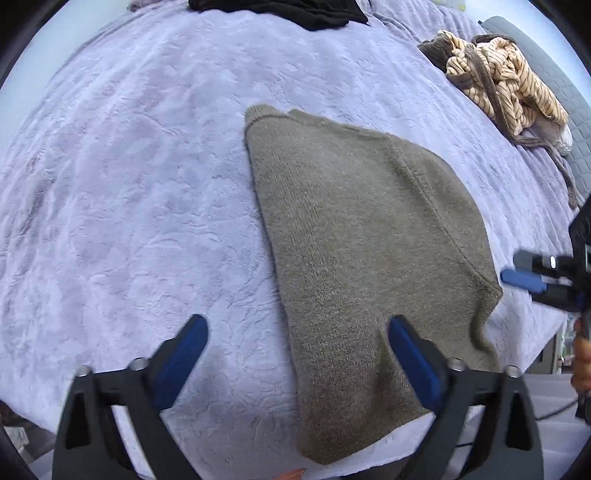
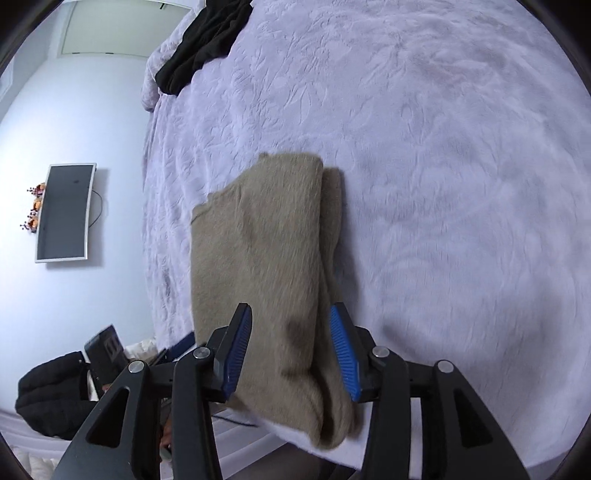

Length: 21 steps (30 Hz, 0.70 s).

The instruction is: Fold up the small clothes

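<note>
Bed, covered by a pale lilac plush bedspread (image 1: 129, 184) with an embossed leaf pattern; it carries every garment listed.

Item 1: folded olive-brown knit garment (image 1: 354, 236), lying flat on the bedspread near the bed's front edge. In the left wrist view it runs from centre toward 5 o'clock; in the right wrist view (image 2: 266, 258) it shows as stacked layers with a fold along the 3 o'clock side.

Item 2: left hand-held gripper (image 1: 299, 325), black frame with blue pads, jaws spread wide. The 3 o'clock pad sits over the knit, the 9 o'clock pad over bare bedspread; nothing is clamped.

Item 3: right hand-held gripper (image 2: 291, 314), jaws partly apart, straddling the near end of the knit. Whether the pads touch the cloth cannot be told; no grip is visible.

Item 4: crumpled black garment (image 1: 280, 11) at the far edge, 12 o'clock.

Left wrist view only: heap of cream-and-brown striped clothing (image 1: 506, 85) at 2 o'clock; the right hand-held gripper's blue tip at 3 o'clock.

Right wrist view only: white wall with a grey wall-mounted screen (image 2: 64, 212) at 9 o'clock; a black padded sleeve (image 2: 51, 395) at 8 o'clock.
</note>
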Available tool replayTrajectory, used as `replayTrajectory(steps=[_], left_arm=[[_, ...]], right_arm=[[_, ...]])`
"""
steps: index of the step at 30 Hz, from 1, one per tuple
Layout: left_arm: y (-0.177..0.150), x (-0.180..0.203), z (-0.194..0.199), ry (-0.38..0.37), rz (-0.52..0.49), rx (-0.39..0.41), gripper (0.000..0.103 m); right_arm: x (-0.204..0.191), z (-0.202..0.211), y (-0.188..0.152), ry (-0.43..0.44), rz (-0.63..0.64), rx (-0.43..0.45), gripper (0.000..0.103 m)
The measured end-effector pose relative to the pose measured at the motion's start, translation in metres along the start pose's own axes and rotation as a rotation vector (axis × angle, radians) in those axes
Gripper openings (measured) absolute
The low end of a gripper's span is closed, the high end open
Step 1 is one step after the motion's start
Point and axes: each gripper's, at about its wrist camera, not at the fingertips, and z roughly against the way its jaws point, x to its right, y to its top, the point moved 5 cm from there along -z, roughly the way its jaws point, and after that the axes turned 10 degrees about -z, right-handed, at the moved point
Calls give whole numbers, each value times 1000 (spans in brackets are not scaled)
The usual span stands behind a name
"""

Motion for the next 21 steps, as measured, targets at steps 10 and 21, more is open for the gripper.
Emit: replayTrajectory(steps=[10, 21], left_arm=[[-3, 0, -30, 92, -31, -64, 102], [-17, 1, -39, 57, -9, -94, 102]], right_arm=[[-7, -45, -37, -287, 184, 2, 14], [31, -56, -46, -257, 83, 13, 13]])
